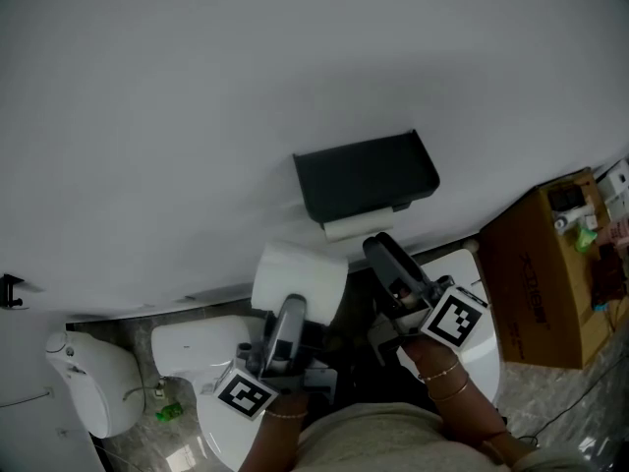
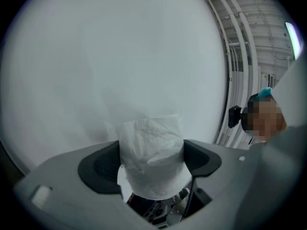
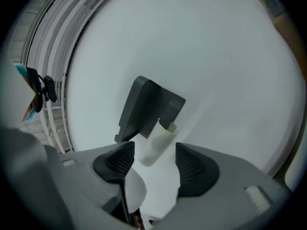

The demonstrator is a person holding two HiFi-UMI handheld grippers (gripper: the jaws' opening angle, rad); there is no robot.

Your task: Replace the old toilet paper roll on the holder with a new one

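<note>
A black holder (image 1: 364,177) is fixed to the white wall, with the old roll (image 1: 356,226), a thin white tube, under its lid. My right gripper (image 1: 378,249) sits just below that tube. In the right gripper view the jaws of the right gripper (image 3: 153,158) stand open, and the old roll (image 3: 157,145) lies ahead between them without touching the pads; the holder (image 3: 144,110) is behind it. My left gripper (image 1: 293,311) is shut on a full new roll (image 1: 298,281), held left of and below the holder. The new roll (image 2: 151,155) fills the left gripper (image 2: 151,164).
A white toilet (image 1: 192,350) stands below the grippers. A cardboard box (image 1: 539,273) holding small items is at the right. A white bin (image 1: 93,382) and a green object (image 1: 169,412) sit on the floor at the left. The person's arm (image 1: 462,411) reaches up from the bottom.
</note>
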